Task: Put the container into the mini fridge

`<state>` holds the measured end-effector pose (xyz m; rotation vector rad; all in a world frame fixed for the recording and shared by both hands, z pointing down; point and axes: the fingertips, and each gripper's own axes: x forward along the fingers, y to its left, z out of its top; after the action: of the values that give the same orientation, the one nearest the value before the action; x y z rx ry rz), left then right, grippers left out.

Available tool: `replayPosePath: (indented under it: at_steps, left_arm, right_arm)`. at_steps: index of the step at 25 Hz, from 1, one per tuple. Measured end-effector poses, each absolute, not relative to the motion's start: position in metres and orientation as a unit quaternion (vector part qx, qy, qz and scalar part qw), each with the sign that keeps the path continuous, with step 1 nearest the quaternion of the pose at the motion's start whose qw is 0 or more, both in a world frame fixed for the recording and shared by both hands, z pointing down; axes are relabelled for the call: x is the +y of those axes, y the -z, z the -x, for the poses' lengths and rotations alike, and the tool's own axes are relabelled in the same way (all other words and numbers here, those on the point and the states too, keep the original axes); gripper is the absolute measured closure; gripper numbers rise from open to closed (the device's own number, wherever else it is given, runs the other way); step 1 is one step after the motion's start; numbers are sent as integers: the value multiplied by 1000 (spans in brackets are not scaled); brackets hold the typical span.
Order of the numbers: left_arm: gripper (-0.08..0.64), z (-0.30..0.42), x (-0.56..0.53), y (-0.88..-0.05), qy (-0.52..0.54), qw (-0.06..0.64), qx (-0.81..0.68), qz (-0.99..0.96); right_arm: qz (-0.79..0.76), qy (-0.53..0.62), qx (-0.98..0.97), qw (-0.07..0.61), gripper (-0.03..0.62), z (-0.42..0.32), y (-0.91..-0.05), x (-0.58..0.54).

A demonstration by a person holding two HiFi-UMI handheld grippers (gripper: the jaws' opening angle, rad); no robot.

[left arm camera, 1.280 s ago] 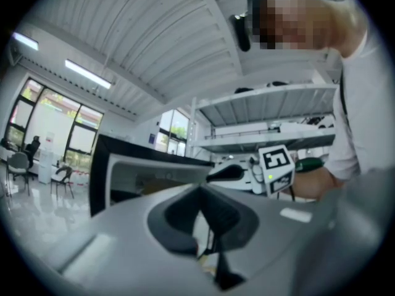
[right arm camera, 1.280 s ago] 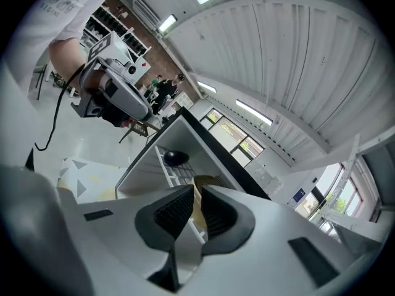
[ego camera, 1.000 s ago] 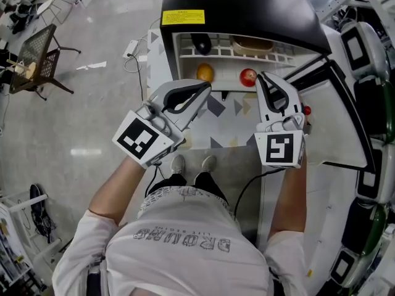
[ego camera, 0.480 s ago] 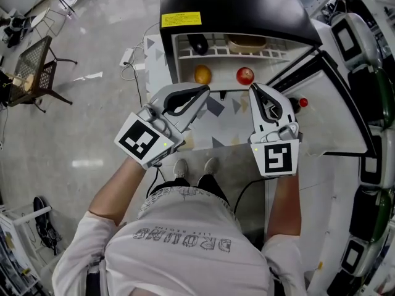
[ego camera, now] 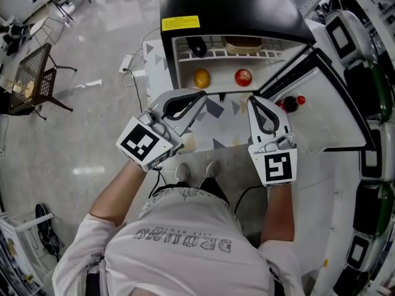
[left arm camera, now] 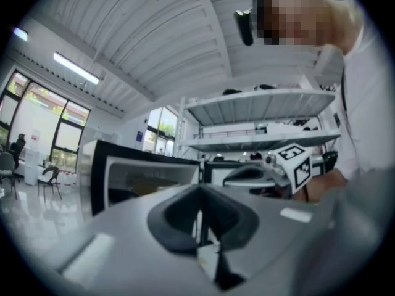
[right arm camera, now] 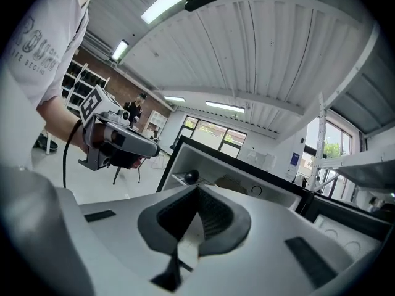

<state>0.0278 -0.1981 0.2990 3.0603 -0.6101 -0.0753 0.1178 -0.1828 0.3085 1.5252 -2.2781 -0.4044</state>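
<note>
The black mini fridge (ego camera: 228, 8) stands open in front of me, its door (ego camera: 321, 113) swung out to the right. A tan container (ego camera: 242, 42) sits on the white wire shelf inside, beside a dark round object (ego camera: 197, 44). Below them lie an orange (ego camera: 202, 78) and a red apple (ego camera: 243, 77). My left gripper (ego camera: 200, 95) and right gripper (ego camera: 253, 100) hover side by side in front of the opening, both shut with nothing in them. In the left gripper view the fridge (left arm camera: 142, 171) lies ahead past the shut left gripper (left arm camera: 199, 196). The right gripper view shows the dark object (right arm camera: 192, 176) beyond the right gripper (right arm camera: 197, 193).
Small red items (ego camera: 300, 100) sit in the door's shelf. A mesh chair (ego camera: 31, 73) stands far left, and a power strip with cable (ego camera: 128, 63) lies on the floor by the fridge. White equipment (ego camera: 364, 73) crowds the right side. My feet (ego camera: 194, 170) are below the grippers.
The right gripper has drawn left and back from the door toward the fridge opening. The left gripper has barely moved. Both stay shut.
</note>
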Motion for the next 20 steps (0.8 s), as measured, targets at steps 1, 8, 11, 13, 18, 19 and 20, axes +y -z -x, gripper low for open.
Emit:
replayPosePath:
  at_steps: [1,8,11,13,18,19,20]
  left_arm:
    - [552,-28,-197,-300,23,11,-195,-981]
    - [552,-24,-191,-312,8,19,-190,-982]
    - [552,-25,-187,-315,7,22,-189,-982]
    - [552,-25,-187,-316,6,24,-189,-982]
    - [552,-26,-187,-318,8,27,-190,-981]
    - [552,-26,-186,-317,9,28,-190,-981]
    - [552,-26,-186,-318,9,28,-189,-981]
  right_arm:
    - [-544,136,-809,176,591,-117,-309,-181]
    - [-554,102,-814,141,591,-115,-309,-169]
    - [-558,93,-814,135,591,-117,-310,-165]
    - [-559,90,-813,134,591,-119,-311,-164]
    - [-566,77,-809,137,591,-124,-313,-162]
    - [-565,76,-810,139,591,-124,-315,-161]
    - [-563,76,-811,140,591,-125,-317,-160]
